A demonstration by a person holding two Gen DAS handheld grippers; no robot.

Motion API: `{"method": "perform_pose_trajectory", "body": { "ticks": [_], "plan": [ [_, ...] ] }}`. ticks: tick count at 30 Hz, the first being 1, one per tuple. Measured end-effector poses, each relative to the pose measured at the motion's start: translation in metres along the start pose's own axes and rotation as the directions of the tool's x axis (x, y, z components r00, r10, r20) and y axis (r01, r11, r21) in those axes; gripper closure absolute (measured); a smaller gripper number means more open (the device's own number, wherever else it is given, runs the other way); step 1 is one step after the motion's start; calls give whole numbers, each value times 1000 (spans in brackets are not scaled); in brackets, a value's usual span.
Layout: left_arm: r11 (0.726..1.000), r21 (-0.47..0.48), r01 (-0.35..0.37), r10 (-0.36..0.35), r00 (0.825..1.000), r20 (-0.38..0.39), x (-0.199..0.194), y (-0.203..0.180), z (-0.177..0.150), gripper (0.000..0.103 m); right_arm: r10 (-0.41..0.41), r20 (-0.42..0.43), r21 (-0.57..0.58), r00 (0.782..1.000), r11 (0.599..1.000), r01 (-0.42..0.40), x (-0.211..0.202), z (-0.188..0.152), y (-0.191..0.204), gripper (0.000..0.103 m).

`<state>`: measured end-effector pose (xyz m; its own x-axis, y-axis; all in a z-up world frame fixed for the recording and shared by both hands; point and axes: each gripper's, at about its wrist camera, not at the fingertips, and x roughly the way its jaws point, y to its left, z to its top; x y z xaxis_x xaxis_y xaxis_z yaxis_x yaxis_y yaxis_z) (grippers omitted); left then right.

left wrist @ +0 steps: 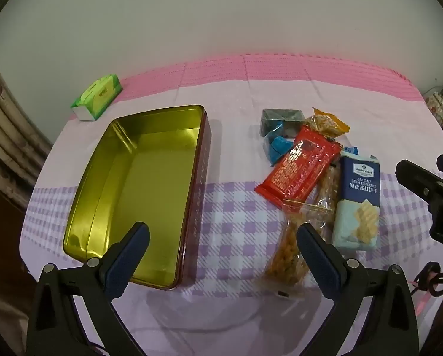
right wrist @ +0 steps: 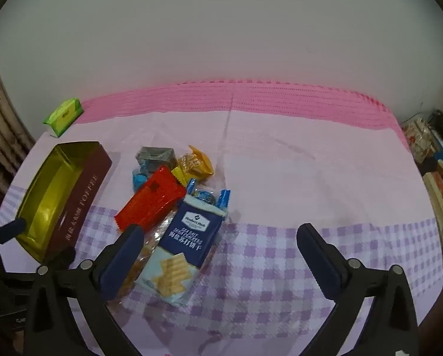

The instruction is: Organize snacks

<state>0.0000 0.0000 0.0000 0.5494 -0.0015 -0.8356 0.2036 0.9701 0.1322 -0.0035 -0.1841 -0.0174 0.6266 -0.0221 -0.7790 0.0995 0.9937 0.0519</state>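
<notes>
both grippers, left gripper [left wrist: 221, 237] and right gripper [right wrist: 218, 237], spread wide, empty. centre right gripper over cracker pack [right wrist: 183, 246] at lower centre; grip its long sides; deposit in tin [left wrist: 138, 184].

The tin [left wrist: 138, 190] lies open-topped with nothing inside, reachable from above. Bare tablecloth [left wrist: 230, 207] separates it from the snack pile [left wrist: 313, 172], whose packets overlap and probably block clean side access. Right of the pile, the cloth is free.

A home: checked tablecloth [left wrist: 227, 207], tissue pack [left wrist: 98, 96], cluttered shelf [right wrist: 438, 160]
</notes>
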Motion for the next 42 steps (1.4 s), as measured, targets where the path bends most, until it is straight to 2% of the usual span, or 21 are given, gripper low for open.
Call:
{"method": "perform_pose_trajectory", "body": {
  "ticks": [3, 6, 9, 15, 24, 36, 42],
  "plan": [
    [1000, 0, -1, 1, 1000, -9, 0, 0, 0, 4, -2, 32, -4, 999, 1000, 3, -4, -5, 3, 0],
    [1000, 8, 17, -17, 1000, -9, 1, -1, 1, 4, -3, -11, 18, 1000, 1000, 4, -4, -3, 2, 0],
    [1000, 22, 18, -18, 1000, -5, -7, 1, -3, 5, -28, 0, 13, 1000, 1000, 28, -4, -2, 3, 0],
    [999, 32, 9, -8, 1000, -9, -3, 2, -3, 5, -2, -3, 27, 1000, 1000, 2, -3, -3, -6, 0],
    [1000, 29, 5, -5, 1000, -6, 6, -1, -7, 5, -25, -27, -41, 999, 999, 24, 4, -10, 3, 0],
    [999, 29, 36, -36, 999, -5, 4, -5, -13, 5, 16, -63, -18, 998, 1000, -17, 9, -13, 2, 0],
    [999, 45, 10, -9, 1000, -19, 5, -7, -13, 5, 19, -83, -23, 996, 1000, -21, 11, -15, 6, 0]
  ]
}}
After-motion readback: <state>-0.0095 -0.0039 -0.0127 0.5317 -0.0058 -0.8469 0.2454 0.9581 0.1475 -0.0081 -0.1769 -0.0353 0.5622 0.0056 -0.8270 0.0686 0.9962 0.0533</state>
